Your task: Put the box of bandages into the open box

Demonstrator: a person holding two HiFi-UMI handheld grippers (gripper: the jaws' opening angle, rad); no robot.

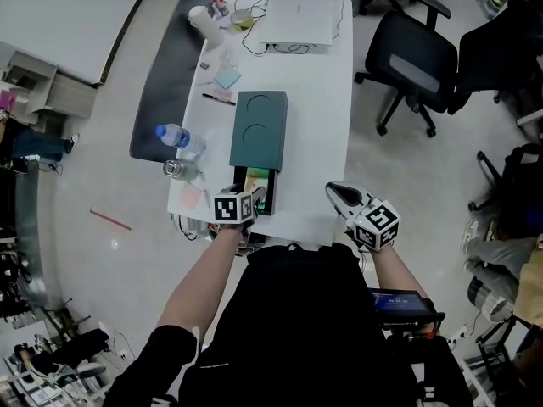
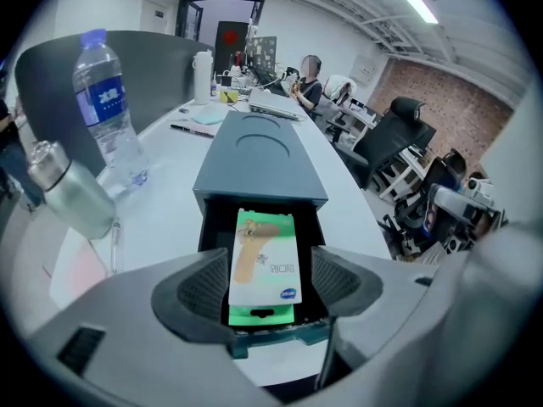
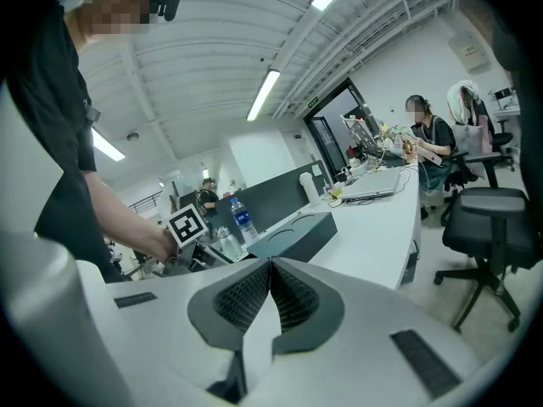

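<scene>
Where the white table (image 2: pixel 170 219) meets the person's body, the left gripper (image 2: pixel 271 287) hangs at its near edge with its jaws wide apart, clamping nothing. Between and just beyond them lies the box of bandages (image 2: pixel 265 261), white and green with a plaster printed on it. It rests flat inside the pulled-out drawer (image 2: pixel 280 339) of the open box (image 2: pixel 259 155), with a gap on each side between it and the jaw pads. The drawer faces the person, and the open box is dark green, long, and has two round recesses in its top.

Off to the right, the right gripper (image 3: pixel 270 291) is held by the table's near right corner, well apart from the open box. Its jaws are pressed together with nothing between them.

Left of the open box a small metal flask (image 2: pixel 72 197) stands near the table edge, with a pink note (image 1: pixel 190 197) on the table close to it. Just behind the flask stands a clear water bottle (image 2: pixel 106 108) with a blue cap and label. Farther along the table lies a dark pen (image 2: pixel 188 128), then a tall white cup (image 2: pixel 201 75). At the far end sits a closed white laptop (image 1: pixel 299 15) with cables around it. A dark partition (image 1: pixel 165 75) runs along the table's left side, and a black office chair (image 1: pixel 411 62) stands on the floor to the right.
</scene>
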